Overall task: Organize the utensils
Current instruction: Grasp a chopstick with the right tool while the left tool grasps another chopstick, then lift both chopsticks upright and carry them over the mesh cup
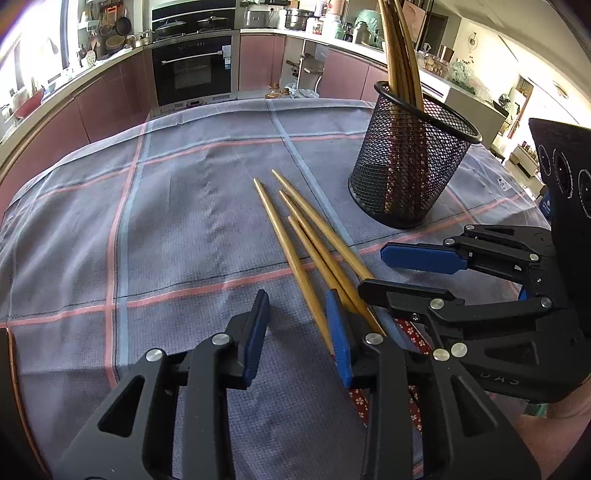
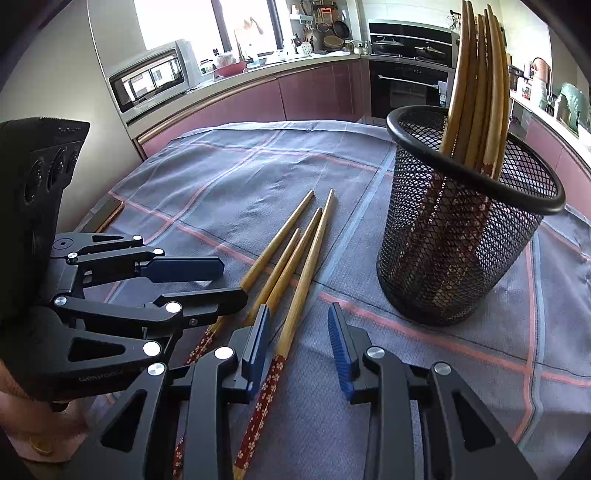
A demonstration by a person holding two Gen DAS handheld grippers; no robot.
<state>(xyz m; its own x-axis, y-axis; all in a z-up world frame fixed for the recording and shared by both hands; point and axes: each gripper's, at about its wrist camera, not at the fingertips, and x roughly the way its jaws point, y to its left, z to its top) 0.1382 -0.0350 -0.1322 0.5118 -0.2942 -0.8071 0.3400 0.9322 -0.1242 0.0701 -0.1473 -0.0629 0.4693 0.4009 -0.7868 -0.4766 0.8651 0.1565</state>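
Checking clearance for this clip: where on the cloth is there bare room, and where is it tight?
Free: the cloth left of the loose chopsticks, back to the far edge. Crowded: around the chopsticks, where both tongs sit, left tongs and right tongs, and by the mesh holder.

Bright window (image 2: 177, 22), pink cabinets (image 1: 110, 99), built-in oven (image 1: 192, 70), checked tablecloth (image 1: 166, 206).

This is a home kitchen. Beyond the gripper, behind the table with its checked cloth (image 1: 177, 206), stands a built-in black oven (image 1: 192, 70), and above it a hob with lidded pans (image 1: 192, 24). Pink cabinet fronts (image 1: 107, 99) run along the counter to both sides. On the counter to the left, near the bright window, sits a small silver toaster oven (image 2: 155, 79). Pans and sieves hang on the wall (image 2: 332, 29), and pots, jars and bottles crowd the counter (image 1: 314, 18) to the right.
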